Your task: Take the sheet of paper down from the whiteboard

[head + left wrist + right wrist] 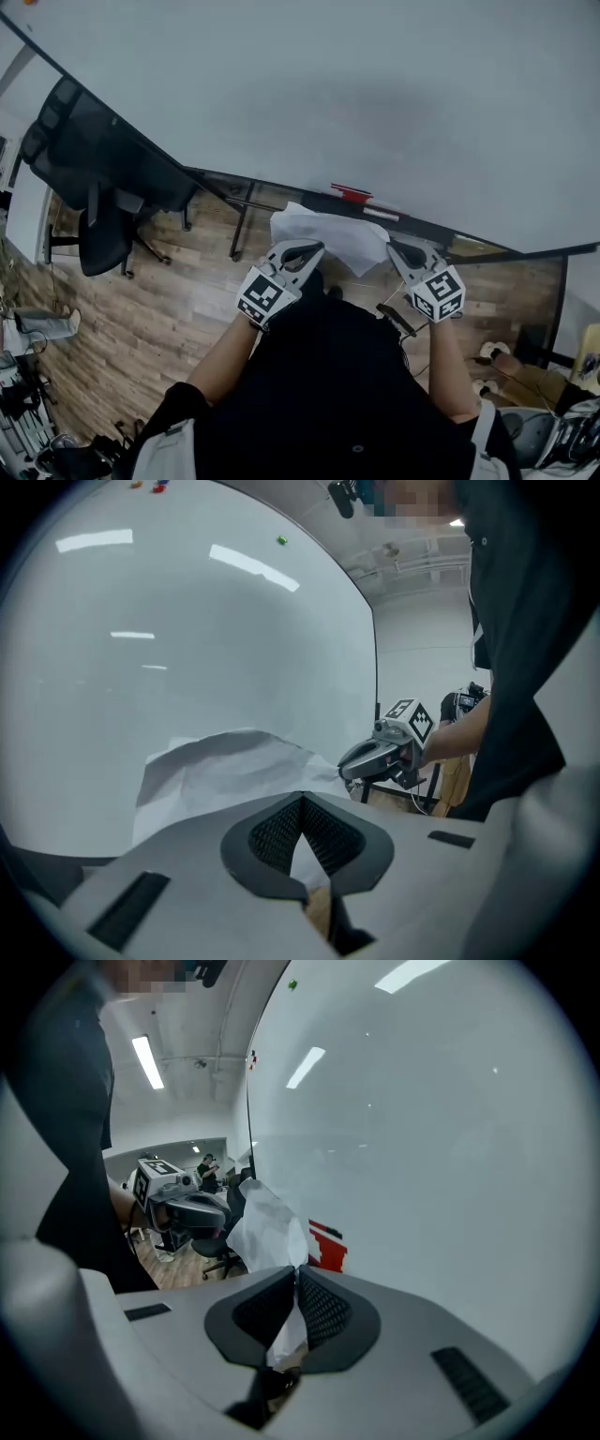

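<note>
So the sheet of paper (328, 232) is off the whiteboard (375, 94) at this point. It's hanging between the two grippers, low down in front of the board's bottom edge. It's not flat at all, it's crumpled and bowed up in the middle.

The left gripper (305, 251) has its jaws clenched on the sheet's left end. In the left gripper view a bit of white paper is pinched right where the dark mesh pads meet. The right gripper (405, 251) is doing the same on the other end, jaws clamped tight with a strip of paper running down between the pads in the right gripper view. Both point toward the board, angled a little down, and they're fairly near each other with the sheet bridging the gap.

Other stuff around: there's a red thing (352, 193) on the ledge along the bottom of the whiteboard, just behind the paper. I can't tell what it is exactly. A small green dot (281, 540) sits high up on the board. A black office chair (94, 187) is off to the left on the wood floor (159, 309). The person holding the grippers is in black, forearms bare.
</note>
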Demonstrator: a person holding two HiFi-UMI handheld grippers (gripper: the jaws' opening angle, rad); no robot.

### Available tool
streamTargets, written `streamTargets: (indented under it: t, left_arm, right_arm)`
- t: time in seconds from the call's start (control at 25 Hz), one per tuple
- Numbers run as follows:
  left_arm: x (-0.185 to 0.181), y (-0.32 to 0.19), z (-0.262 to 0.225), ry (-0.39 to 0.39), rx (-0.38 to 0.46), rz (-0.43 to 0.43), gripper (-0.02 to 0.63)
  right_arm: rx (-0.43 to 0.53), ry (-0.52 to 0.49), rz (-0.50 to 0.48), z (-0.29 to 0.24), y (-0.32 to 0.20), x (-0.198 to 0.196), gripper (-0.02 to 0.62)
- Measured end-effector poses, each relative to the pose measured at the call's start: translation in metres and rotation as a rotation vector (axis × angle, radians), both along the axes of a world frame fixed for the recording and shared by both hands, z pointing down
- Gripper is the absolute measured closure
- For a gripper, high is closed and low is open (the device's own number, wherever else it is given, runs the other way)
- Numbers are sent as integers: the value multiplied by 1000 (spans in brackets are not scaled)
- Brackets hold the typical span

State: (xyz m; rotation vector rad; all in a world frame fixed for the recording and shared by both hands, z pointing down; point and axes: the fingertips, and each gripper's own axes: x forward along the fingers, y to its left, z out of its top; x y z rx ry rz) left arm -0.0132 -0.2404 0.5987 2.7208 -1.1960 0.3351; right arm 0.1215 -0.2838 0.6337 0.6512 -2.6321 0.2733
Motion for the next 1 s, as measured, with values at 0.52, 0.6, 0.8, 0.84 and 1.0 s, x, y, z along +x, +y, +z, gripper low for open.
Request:
streamTargets:
  t: [0.52,0.6,0.8,0.84,1.0]
  left_arm:
    - [17,18,36,36,-102,33,594]
    - [16,20,35,38,-105,32,594]
    - [9,22,37,63,-121,57,594]
    - [10,24,38,65,-122,62,594]
    - [13,28,36,72,-114,62,594]
  right_arm:
    - [-3,-67,-9,22,44,-25,568]
    - [-1,-78,-13,17,47,-32,568]
    - [-8,-60,0,22,41,-43,568]
    - [-3,-57,0,21,42,-43,569]
    - [9,-48,5,18,43,-40,569]
